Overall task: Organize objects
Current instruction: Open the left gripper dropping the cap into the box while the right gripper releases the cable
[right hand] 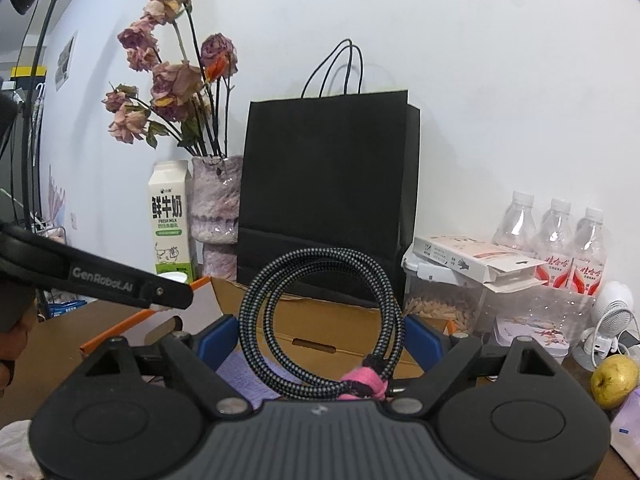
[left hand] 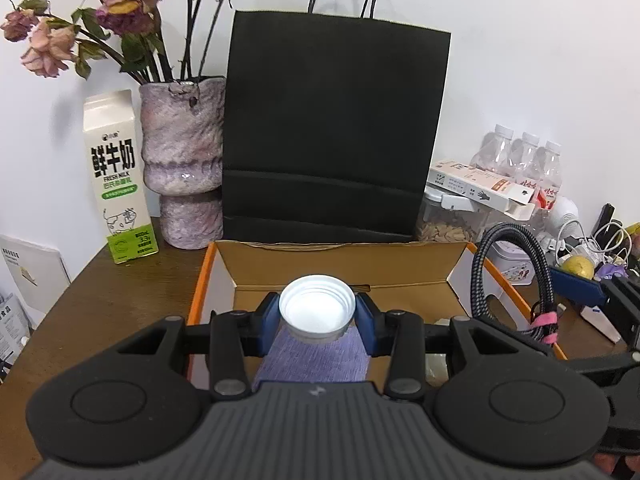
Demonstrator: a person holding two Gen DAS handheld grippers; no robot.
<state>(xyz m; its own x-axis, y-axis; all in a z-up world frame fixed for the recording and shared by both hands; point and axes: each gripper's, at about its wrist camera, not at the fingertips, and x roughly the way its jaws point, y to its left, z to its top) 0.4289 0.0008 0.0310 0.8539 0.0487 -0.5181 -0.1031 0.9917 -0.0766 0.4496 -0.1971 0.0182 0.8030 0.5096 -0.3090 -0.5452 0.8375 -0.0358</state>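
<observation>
Clearly "FRESH MILK" on milk carton.

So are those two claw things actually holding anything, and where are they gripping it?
Yes. The left gripper clamps a white ridged plastic cap by its sides. The right gripper holds a coiled grey braided cable across its loop.

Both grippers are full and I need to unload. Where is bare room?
Free: the box floor behind the purple cloth, and bare table between milk carton and box. Crowded: right of the box, around bottles, tin and cables.
</observation>
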